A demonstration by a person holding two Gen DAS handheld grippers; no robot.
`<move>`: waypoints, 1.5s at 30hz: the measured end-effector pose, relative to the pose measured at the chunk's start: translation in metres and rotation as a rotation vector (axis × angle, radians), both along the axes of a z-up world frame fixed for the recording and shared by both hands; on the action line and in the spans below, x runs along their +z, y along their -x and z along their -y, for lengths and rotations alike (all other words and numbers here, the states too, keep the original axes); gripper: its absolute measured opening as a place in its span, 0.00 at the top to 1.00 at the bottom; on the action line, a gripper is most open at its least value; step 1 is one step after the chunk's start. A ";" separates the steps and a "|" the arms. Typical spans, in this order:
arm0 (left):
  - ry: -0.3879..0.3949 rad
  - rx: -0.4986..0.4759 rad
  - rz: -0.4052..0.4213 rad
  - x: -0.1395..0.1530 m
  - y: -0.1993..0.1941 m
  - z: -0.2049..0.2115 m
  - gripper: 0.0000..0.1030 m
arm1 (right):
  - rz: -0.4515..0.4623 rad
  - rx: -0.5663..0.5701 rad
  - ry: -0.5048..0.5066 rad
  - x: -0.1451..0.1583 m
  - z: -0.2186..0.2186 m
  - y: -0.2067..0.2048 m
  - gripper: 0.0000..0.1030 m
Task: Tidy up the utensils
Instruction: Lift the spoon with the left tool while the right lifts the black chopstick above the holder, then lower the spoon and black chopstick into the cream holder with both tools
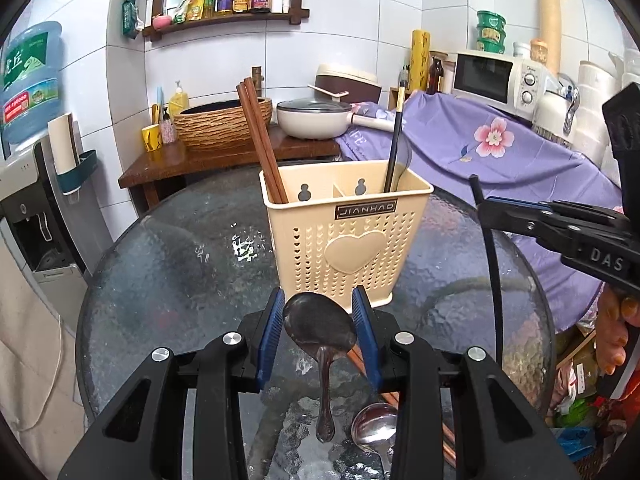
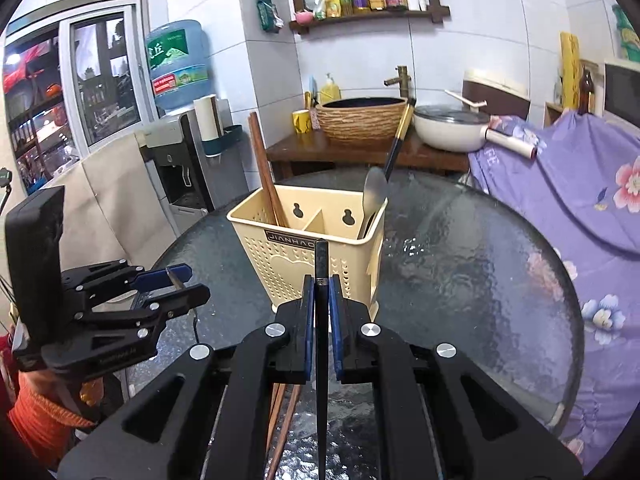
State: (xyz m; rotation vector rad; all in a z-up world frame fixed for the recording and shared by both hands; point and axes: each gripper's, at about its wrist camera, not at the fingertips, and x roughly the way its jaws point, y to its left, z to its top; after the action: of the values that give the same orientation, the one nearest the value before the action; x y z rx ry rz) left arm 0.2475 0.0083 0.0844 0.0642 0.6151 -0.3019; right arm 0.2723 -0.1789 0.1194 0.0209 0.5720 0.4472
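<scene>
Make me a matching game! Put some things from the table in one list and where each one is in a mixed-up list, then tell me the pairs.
Things:
1. dark spoon
2. black chopstick
3. brown chopsticks
4. shiny spoon

Places:
A. lying on the glass table
B. standing in the left part of the cream holder
C. between the pads of the left claw
D. pinched in the right claw

Pairs: 1-C, 2-D, 3-B, 4-A

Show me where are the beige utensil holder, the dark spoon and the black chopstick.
beige utensil holder [image 1: 352, 248]: left wrist view, heart on front wall.
dark spoon [image 1: 318, 324]: left wrist view, its bowl.
black chopstick [image 2: 321, 264]: right wrist view, its upper end.
</scene>
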 end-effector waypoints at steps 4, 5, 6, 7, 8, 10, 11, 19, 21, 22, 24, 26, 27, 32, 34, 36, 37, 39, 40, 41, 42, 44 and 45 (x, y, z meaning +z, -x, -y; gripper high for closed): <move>0.005 0.000 -0.003 0.001 -0.001 0.000 0.67 | -0.004 0.014 -0.012 0.004 0.002 0.001 0.92; 0.011 -0.002 -0.006 0.001 -0.002 0.000 0.67 | -0.003 0.015 -0.014 0.003 0.003 0.002 0.92; 0.015 -0.004 -0.007 0.001 -0.001 0.000 0.67 | -0.001 0.017 -0.016 0.005 0.004 0.003 0.92; 0.017 -0.004 -0.006 0.002 -0.001 0.000 0.67 | 0.001 0.016 -0.017 0.005 0.005 0.002 0.92; 0.018 -0.004 -0.004 0.003 -0.001 0.000 0.67 | 0.004 0.016 -0.021 0.007 0.006 0.003 0.92; 0.025 -0.006 -0.003 0.005 -0.001 -0.003 0.67 | 0.006 0.017 -0.030 0.010 0.008 0.004 0.92; 0.033 -0.007 -0.003 0.007 -0.001 -0.004 0.67 | 0.009 0.018 -0.035 0.012 0.010 0.004 0.92; 0.058 -0.007 0.007 0.023 -0.006 -0.007 0.67 | 0.048 0.013 -0.026 0.030 0.012 0.005 0.92; 0.070 -0.009 0.009 0.029 -0.008 -0.009 0.67 | 0.054 0.016 -0.027 0.036 0.012 0.004 0.92; 0.075 -0.010 0.010 0.031 -0.009 -0.010 0.67 | 0.056 0.017 -0.027 0.038 0.012 0.003 0.92; 0.080 -0.010 0.015 0.038 -0.011 -0.009 0.67 | 0.063 0.020 -0.032 0.043 0.013 0.002 0.92; 0.086 -0.011 0.020 0.043 -0.013 -0.009 0.67 | 0.069 0.025 -0.036 0.050 0.012 0.000 0.92; 0.090 -0.013 0.020 0.047 -0.014 -0.009 0.67 | 0.070 0.029 -0.037 0.055 0.012 -0.001 0.92; 0.141 -0.036 0.000 0.069 -0.027 -0.011 0.67 | 0.076 0.046 -0.044 0.084 0.010 -0.012 0.92; 0.153 -0.040 0.003 0.080 -0.034 -0.012 0.67 | 0.079 0.055 -0.044 0.096 0.008 -0.015 0.92; 0.151 -0.030 0.024 0.093 -0.040 -0.012 0.67 | 0.078 0.064 -0.047 0.109 0.007 -0.019 0.92; 0.152 -0.023 0.032 0.099 -0.043 -0.012 0.67 | 0.081 0.065 -0.049 0.117 0.006 -0.021 0.92; 0.166 -0.016 0.045 0.113 -0.050 -0.014 0.67 | 0.092 0.061 -0.050 0.130 0.006 -0.025 0.92; 0.183 -0.014 0.051 0.121 -0.054 -0.015 0.67 | 0.098 0.059 -0.055 0.139 0.006 -0.028 0.92; 0.194 -0.011 0.060 0.128 -0.055 -0.016 0.67 | 0.099 0.060 -0.060 0.145 0.007 -0.030 0.92; 0.204 -0.005 0.074 0.135 -0.056 -0.017 0.67 | 0.102 0.059 -0.073 0.154 0.008 -0.034 0.92; 0.217 0.012 0.117 0.152 -0.059 -0.017 0.67 | 0.114 0.054 -0.090 0.169 0.008 -0.039 0.92; 0.217 0.024 0.141 0.158 -0.059 -0.018 0.67 | 0.124 0.045 -0.101 0.176 0.009 -0.041 0.92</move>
State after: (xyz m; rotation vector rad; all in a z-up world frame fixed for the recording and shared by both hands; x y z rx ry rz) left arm 0.3066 0.0261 0.2425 -0.1299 0.4401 -0.3360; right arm 0.3138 -0.1876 0.2957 0.0767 0.4278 0.5177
